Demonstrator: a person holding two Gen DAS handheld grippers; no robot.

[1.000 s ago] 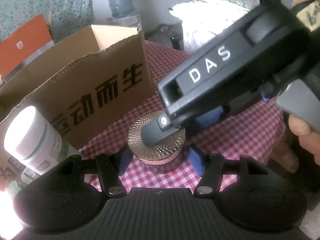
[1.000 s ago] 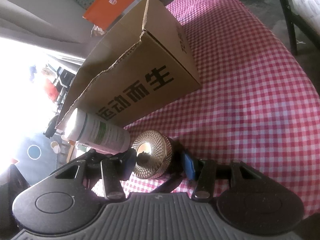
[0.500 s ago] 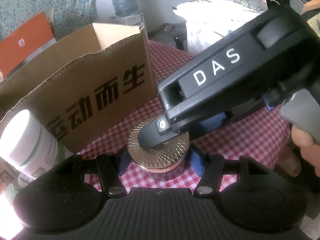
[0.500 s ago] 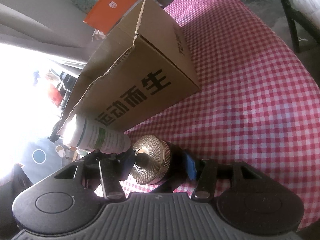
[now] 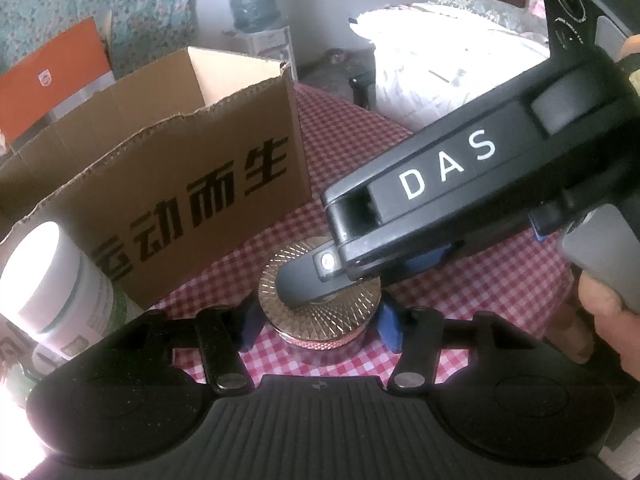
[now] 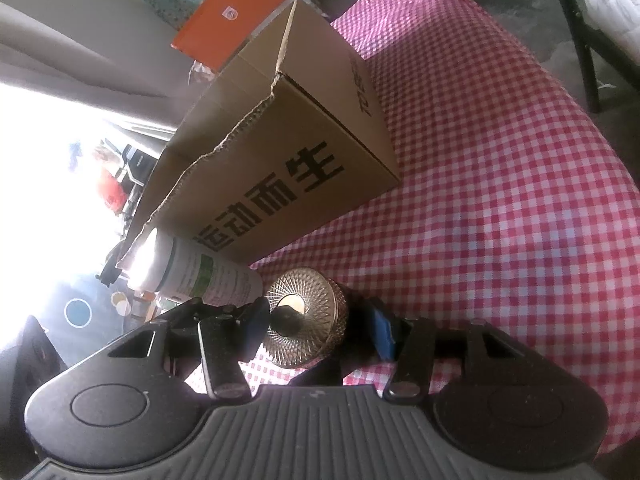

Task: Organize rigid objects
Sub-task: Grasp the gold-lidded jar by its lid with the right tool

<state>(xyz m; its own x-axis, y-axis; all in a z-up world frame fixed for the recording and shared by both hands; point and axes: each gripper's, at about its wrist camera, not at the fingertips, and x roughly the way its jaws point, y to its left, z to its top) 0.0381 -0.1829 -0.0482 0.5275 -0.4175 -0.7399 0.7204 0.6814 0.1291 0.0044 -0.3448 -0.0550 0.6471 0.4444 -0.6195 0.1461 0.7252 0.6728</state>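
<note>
- The gold ribbed jar [image 5: 320, 312] stands on the red checked tablecloth [image 5: 500, 280], just in front of the cardboard box [image 5: 192, 184], so it is not yet packed
- Left gripper [image 5: 318, 322] is closing around the jar, pads seemingly not yet touching
- Right gripper [image 6: 316, 328] straddles it half-wide, one finger [image 5: 308, 284] over the lid
- A white bottle [image 6: 192, 272] also waits outside

Round ridged jar [image 5: 318, 312] on tablecloth-covered table [image 6: 500, 200], just before front wall of open cardboard box [image 5: 192, 184]. White bottle [image 5: 60, 280] left of jar, near box's front-left corner, toward table's left edge. Left gripper [image 5: 318, 322] straddles jar, jaws closing. Right gripper [image 6: 316, 322] reaches over jar from right. Orange box [image 6: 232, 12] behind cardboard box.
</note>
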